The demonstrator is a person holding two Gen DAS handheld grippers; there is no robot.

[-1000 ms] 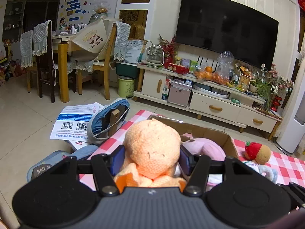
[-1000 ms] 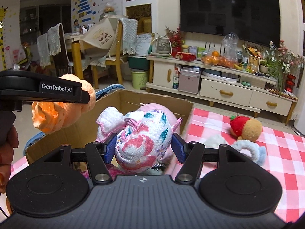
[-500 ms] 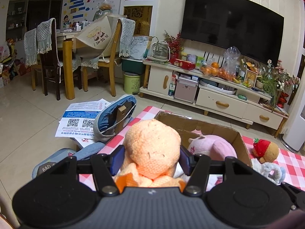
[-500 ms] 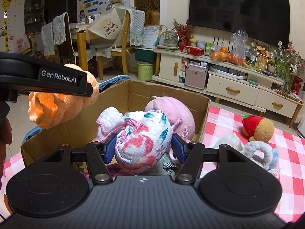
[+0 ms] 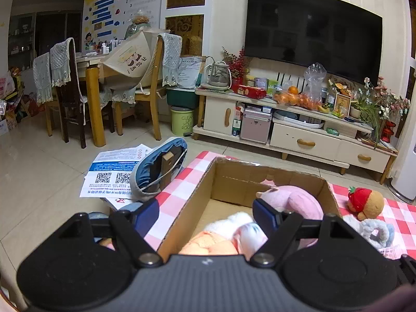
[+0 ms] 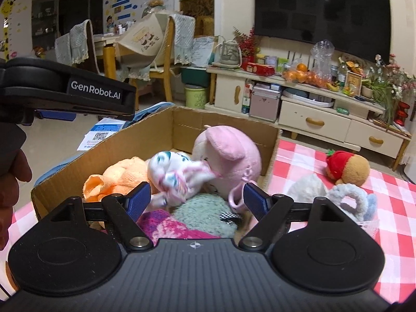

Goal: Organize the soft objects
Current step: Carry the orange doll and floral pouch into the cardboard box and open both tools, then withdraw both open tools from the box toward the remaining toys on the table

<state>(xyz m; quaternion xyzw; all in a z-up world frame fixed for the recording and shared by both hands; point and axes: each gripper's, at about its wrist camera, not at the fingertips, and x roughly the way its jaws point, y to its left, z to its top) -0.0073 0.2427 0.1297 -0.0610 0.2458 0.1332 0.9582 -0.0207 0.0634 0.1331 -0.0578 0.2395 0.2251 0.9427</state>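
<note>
A cardboard box (image 6: 145,135) (image 5: 234,174) stands on the red-checked cloth. Inside lie an orange knitted toy (image 6: 122,174) (image 5: 208,244), a blurred floral cloth toy (image 6: 174,171) (image 5: 247,234), a pink plush (image 6: 228,156) (image 5: 296,200) and green and magenta soft pieces. My left gripper (image 5: 205,214) hovers over the box's left wall, jaws opening, nothing between them. My right gripper (image 6: 196,200) is above the box, jaws opening, with the floral toy just beyond its pads. The left gripper's body (image 6: 67,93) shows at the right view's left edge.
On the cloth right of the box lie a strawberry-capped brown plush (image 6: 348,166) (image 5: 366,202) and a grey-blue fluffy toy (image 6: 345,200) (image 5: 369,231). A blue bag (image 5: 158,169) and leaflets (image 5: 114,174) lie on the floor left. A TV cabinet (image 5: 304,140) stands behind.
Both grippers opened. The orange toy dropped from the left gripper into the box, and the floral toy fell from the right gripper onto the pile.
</note>
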